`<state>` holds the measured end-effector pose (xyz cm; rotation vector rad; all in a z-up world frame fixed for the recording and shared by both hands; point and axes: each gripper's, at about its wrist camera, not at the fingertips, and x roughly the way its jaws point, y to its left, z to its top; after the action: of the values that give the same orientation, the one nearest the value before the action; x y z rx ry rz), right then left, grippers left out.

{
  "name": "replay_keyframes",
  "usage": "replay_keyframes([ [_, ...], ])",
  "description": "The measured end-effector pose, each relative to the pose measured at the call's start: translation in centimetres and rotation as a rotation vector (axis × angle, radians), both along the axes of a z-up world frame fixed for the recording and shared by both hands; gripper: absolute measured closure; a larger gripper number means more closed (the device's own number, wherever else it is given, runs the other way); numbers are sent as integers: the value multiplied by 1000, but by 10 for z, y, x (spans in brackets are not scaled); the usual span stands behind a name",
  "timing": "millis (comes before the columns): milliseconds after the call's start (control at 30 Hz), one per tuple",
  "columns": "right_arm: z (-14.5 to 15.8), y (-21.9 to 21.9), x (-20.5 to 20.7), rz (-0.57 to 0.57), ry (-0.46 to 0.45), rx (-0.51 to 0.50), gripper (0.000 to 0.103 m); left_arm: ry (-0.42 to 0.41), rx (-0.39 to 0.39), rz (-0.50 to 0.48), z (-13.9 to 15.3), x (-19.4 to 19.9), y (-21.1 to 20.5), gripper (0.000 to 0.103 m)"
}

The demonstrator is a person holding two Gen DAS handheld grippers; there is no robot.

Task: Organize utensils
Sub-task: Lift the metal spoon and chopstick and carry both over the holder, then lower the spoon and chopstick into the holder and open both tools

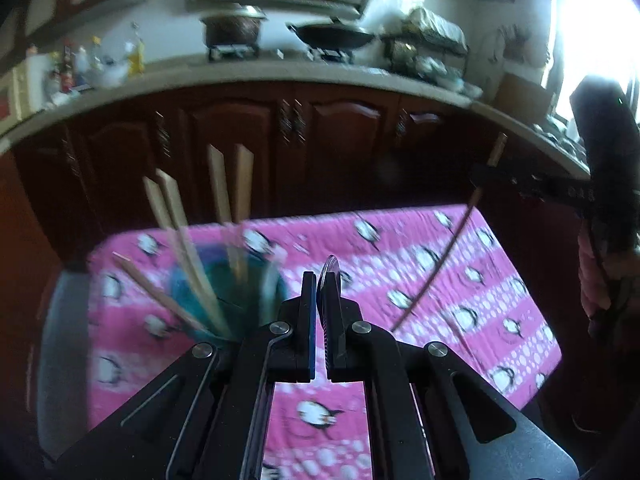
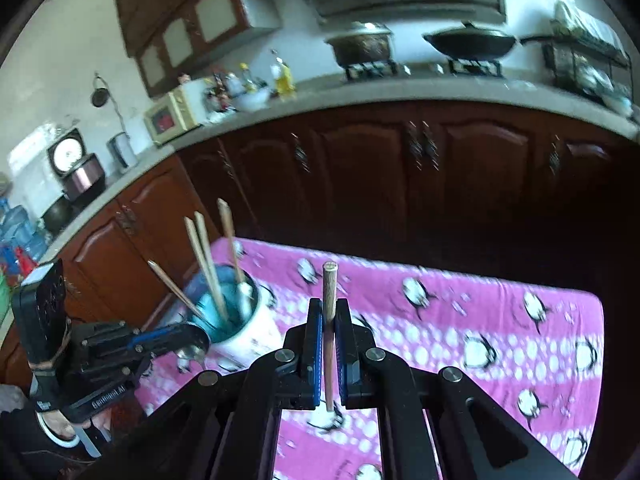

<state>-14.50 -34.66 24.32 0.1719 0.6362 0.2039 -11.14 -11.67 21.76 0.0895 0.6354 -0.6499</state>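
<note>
A white cup with a teal inside [image 2: 236, 320] stands on the pink penguin cloth and holds several wooden chopsticks [image 2: 206, 264]; it also shows in the left wrist view [image 1: 228, 296]. My left gripper [image 1: 320, 280] is shut on a metal spoon [image 1: 329, 276], held edge-on just right of the cup; from the right wrist view the spoon bowl [image 2: 196, 344] sits by the cup's near side. My right gripper [image 2: 329, 308] is shut on a single wooden chopstick [image 2: 329, 304], upright, above the cloth right of the cup. It shows in the left wrist view [image 1: 486, 172].
The table under the pink cloth [image 2: 480, 332] ends near dark wooden cabinets [image 2: 400, 168]. A counter behind carries a pot [image 2: 362, 46], a wok [image 2: 472, 46], bottles [image 2: 248, 84] and a dish rack [image 2: 588, 60].
</note>
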Motion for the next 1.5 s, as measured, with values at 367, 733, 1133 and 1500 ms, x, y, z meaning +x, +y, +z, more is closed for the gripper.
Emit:
replay_keyframes([
  [367,58,63,16,150,-109,33,98,-184,123,217,46,43,45,101],
  [733,36,103,66,143,-94,20,98,-251,318,270,-5,81,21,101],
  [1133,-42,98,118,125,90,99,98,-171,374,252,-55,92,-1,101],
  [1500,-64,80,129,97,168,163,82,-59,290,256,-58,97,4,99],
])
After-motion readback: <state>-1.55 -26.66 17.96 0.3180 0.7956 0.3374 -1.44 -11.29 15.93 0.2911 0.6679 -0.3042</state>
